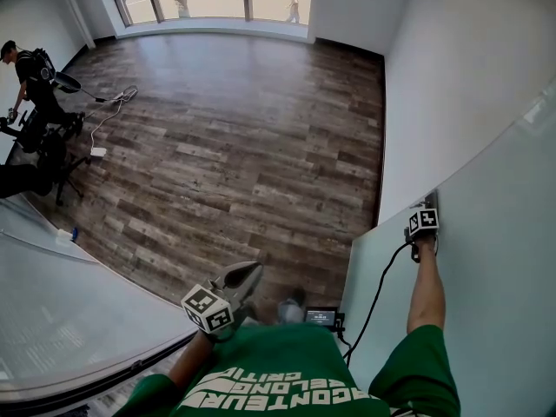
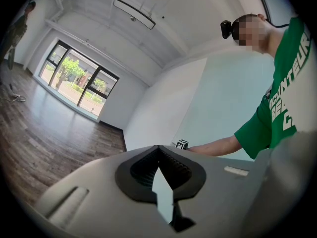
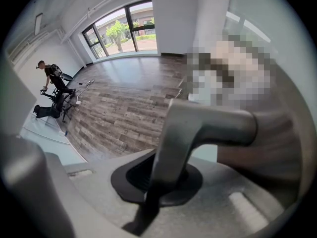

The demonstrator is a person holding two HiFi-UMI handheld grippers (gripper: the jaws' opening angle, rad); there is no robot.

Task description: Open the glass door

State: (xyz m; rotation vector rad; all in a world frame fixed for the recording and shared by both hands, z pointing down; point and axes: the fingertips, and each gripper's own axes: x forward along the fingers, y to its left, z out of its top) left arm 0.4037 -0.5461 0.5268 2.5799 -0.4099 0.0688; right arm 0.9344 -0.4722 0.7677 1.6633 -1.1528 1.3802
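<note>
The grey plastic left gripper (image 2: pixel 158 150) filled the lower frame; its black ribbed pads (image 2: pixel 143 166) met at the tips with nothing held between them; a sliver of pale background showed through the slot behind the tips. Beyond stood a pale green frosted glass door panel (image 2: pixel 223 98); a person in a green short-sleeved shirt with white lettering (image 2: pixel 282 98) stretched a bare forearm (image 2: pixel 213 147) towards it, with a small black-and-white marker cube (image 2: pixel 182 144) at the arm's end. To the left lay a brown wood-plank floor (image 2: pixel 44 138); a dark-framed window (image 2: pixel 79 83) and a white wall (image 2: pixel 153 103) closed the room; a long ceiling light (image 2: pixel 133 13) hung overhead.
</note>
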